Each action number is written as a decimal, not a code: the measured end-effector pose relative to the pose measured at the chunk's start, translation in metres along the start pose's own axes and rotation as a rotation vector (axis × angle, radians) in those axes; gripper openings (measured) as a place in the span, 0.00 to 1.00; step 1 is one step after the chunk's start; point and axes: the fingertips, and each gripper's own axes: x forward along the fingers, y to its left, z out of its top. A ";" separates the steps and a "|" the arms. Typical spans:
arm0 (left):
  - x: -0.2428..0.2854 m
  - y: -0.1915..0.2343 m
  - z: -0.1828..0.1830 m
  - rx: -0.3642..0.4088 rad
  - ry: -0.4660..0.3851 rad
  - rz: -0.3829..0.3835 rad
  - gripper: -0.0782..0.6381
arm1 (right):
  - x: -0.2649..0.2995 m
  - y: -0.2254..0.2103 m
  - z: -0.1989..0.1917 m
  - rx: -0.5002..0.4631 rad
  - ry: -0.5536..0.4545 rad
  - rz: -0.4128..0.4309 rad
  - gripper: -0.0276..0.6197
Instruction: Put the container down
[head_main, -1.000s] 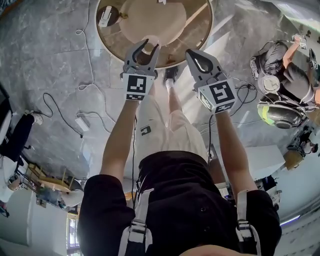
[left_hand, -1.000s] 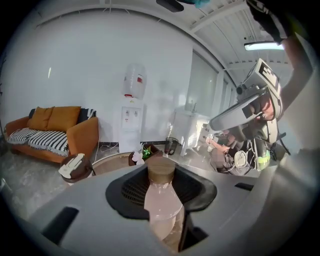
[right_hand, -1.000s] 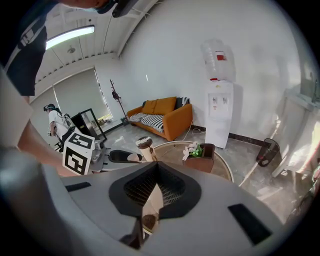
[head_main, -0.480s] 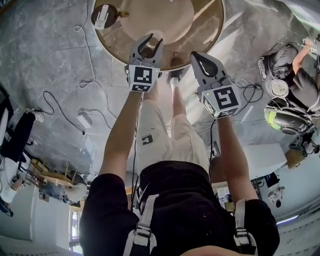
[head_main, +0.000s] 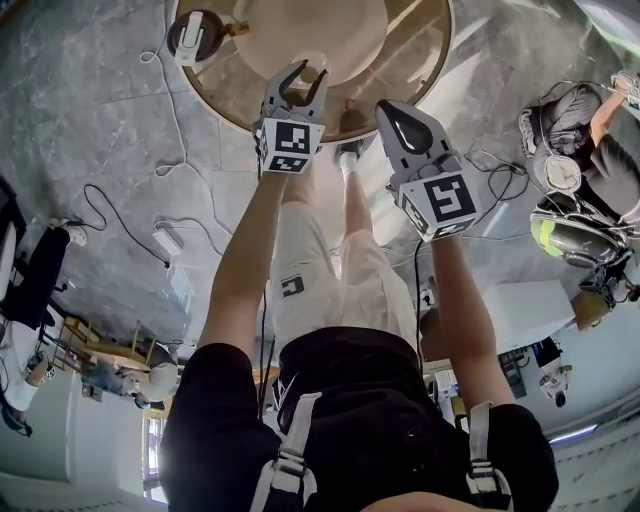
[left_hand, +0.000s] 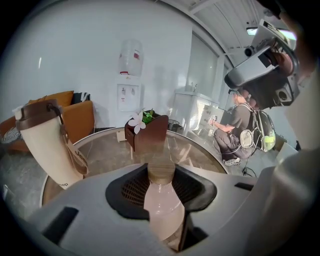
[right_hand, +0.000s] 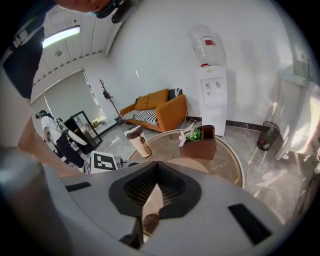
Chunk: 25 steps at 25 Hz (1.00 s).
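Observation:
The container is a small pale pink bottle (left_hand: 162, 212) with a wooden cap, and it stands upright between my left gripper's (left_hand: 161, 192) jaws, which are shut on its body. In the head view the left gripper (head_main: 306, 78) holds the bottle (head_main: 314, 68) over the near part of a round glass table (head_main: 215, 95). To its right my right gripper (head_main: 398, 118) hangs beside the table's near rim, jaws together with nothing between them. The right gripper view shows only a thin slit between the right gripper's (right_hand: 152, 200) pads.
On the table stand a cream tumbler (left_hand: 47, 145) with a brown lid and a brown box (left_hand: 149, 134) with a white flower. A person (head_main: 585, 165) crouches on the floor at the right among cables. An orange sofa (right_hand: 155, 107) and a water dispenser (right_hand: 212, 95) line the wall.
Both grippers have come down toward the table, the left more than the right. The left gripper with the bottle now sits further in over the tabletop.

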 end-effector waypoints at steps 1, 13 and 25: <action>0.001 -0.002 -0.001 0.002 0.003 0.000 0.31 | -0.001 0.000 -0.001 0.002 0.001 0.000 0.05; 0.007 -0.008 -0.011 0.067 0.056 -0.009 0.31 | -0.014 0.003 -0.001 0.008 0.003 -0.011 0.05; 0.005 -0.012 -0.005 0.054 0.048 -0.010 0.31 | -0.025 0.005 0.002 0.010 0.004 -0.017 0.05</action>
